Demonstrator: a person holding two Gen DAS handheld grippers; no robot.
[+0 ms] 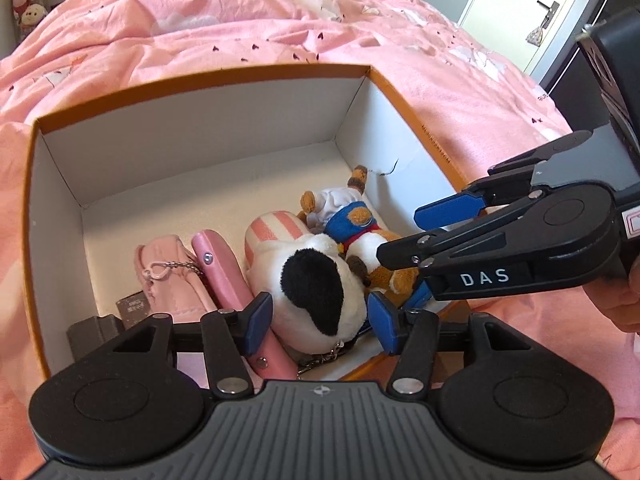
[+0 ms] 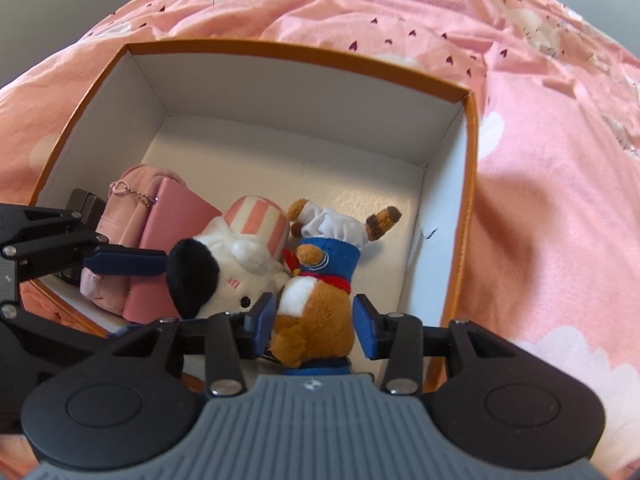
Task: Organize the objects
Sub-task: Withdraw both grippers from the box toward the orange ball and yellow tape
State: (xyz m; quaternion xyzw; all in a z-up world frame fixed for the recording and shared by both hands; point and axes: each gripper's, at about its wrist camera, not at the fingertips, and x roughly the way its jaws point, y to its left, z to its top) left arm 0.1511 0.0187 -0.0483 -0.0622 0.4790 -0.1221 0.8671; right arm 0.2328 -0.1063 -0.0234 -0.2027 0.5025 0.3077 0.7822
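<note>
Over the orange cardboard box with white walls, sitting on the pink heart-print duvet. Left gripper down low at the near end of the box, blue pads spread wide either side of the white plush toy with a black ear and pink-striped cap, neither pad seen pressing into it. Released, then, nothing clamped.

Right gripper likewise hanging apart, straddling the head of the brown plush animal in a blue sailor top with a red scarf; left pad close against the fur, right pad standing clear of it. No grip there.

Both plush toys lying inside the box, pressed side by side, the brown one head toward the near wall, striped tail pointing toward the far end. Beside the white toy, a flat pink case with metal studs on edge. Next over, a soft pink pouch with a small bead chain. In the near left corner, a dark grey block, partly hidden. Far half of the box floor bare white.
</note>
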